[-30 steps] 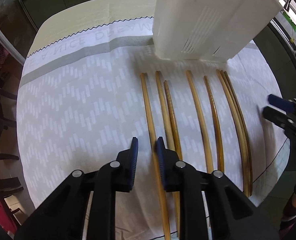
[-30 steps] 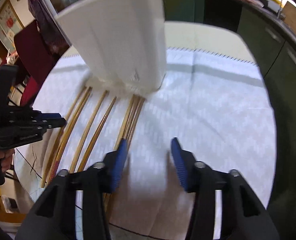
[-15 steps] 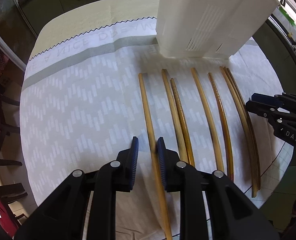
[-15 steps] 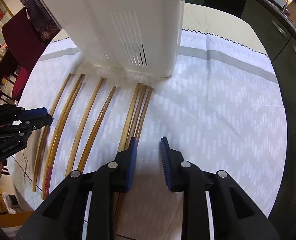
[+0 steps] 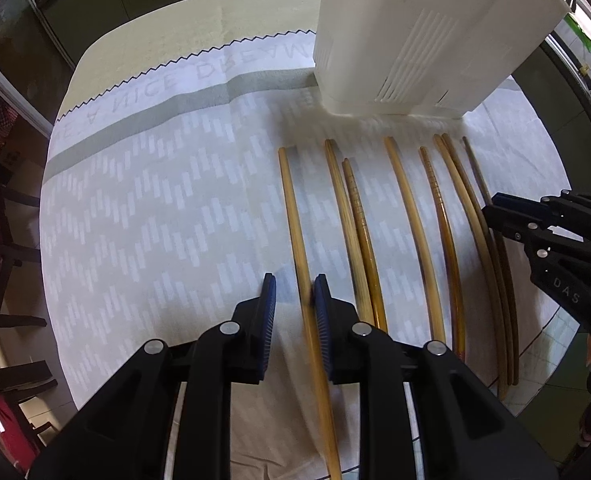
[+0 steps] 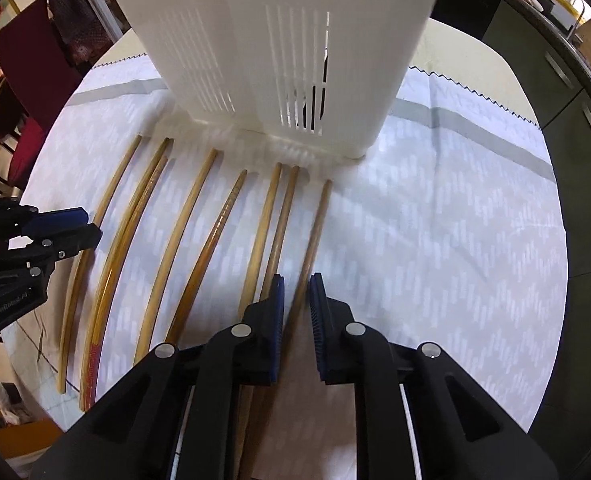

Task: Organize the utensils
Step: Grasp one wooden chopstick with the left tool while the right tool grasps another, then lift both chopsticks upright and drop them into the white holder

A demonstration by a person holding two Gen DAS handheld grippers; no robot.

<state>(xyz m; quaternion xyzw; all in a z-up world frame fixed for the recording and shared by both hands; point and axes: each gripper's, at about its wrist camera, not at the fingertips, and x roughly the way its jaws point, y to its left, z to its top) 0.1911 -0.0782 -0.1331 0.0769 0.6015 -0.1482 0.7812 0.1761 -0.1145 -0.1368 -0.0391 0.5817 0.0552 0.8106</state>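
8 chopsticks (image 5: 411, 216) in a row on cloth (image 5: 155, 208), before white holder (image 5: 415, 32). Left gripper (image 5: 293, 300): narrow gap, leftmost stick (image 5: 293, 216) between jaws, contact unclear. Right gripper (image 6: 297, 300): narrowly parted astride 1 stick (image 6: 315, 224).

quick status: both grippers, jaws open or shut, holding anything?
Left gripper: jaws partly open around the leftmost chopstick, not clamped.
Right gripper: jaws partly open around the rightmost chopstick, grip not confirmed.
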